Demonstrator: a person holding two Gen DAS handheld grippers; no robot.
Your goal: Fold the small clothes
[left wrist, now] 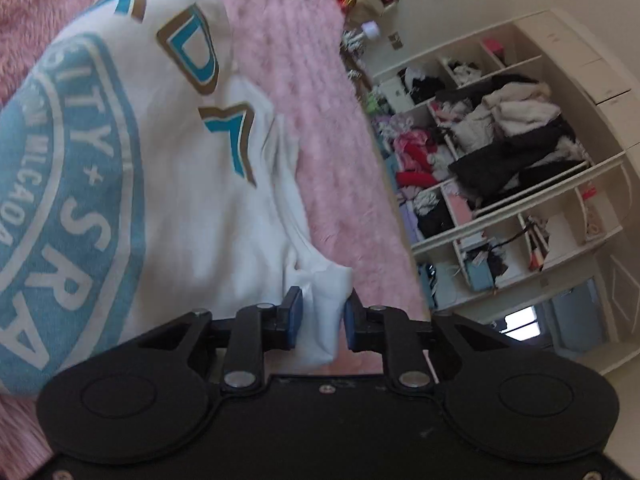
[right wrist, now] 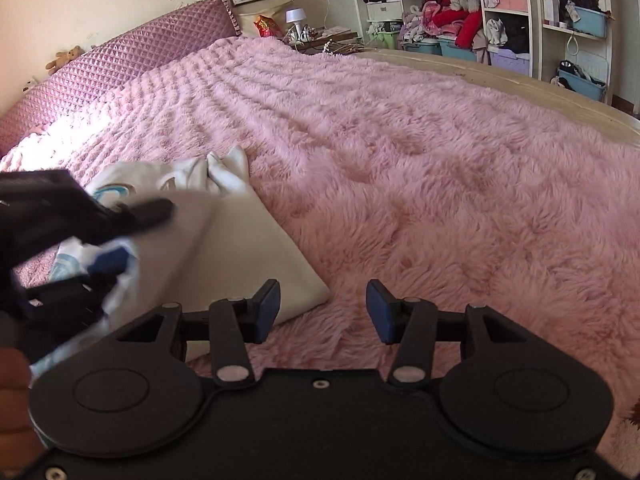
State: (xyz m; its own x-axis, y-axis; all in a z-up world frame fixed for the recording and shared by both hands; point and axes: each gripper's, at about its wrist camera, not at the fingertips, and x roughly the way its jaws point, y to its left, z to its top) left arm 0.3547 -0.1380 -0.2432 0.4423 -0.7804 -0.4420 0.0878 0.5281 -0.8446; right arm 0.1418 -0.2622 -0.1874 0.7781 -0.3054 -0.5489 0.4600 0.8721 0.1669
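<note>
White T-shirt (left wrist: 168,208) lies half-folded on the pink bed (right wrist: 400,160); your left gripper (left wrist: 320,320) straddles its hem, fingers loose, while your right gripper (right wrist: 323,312) hovers beside it, fingers wide and empty.

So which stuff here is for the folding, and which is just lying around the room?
For the folding:
- white T-shirt with the blue print
- left gripper, a fold of the shirt between its jaws
- right gripper, jaws empty

Just lying about:
- pink fluffy blanket
- shelves of clothes
- teddy bear
- small white lamp
</note>
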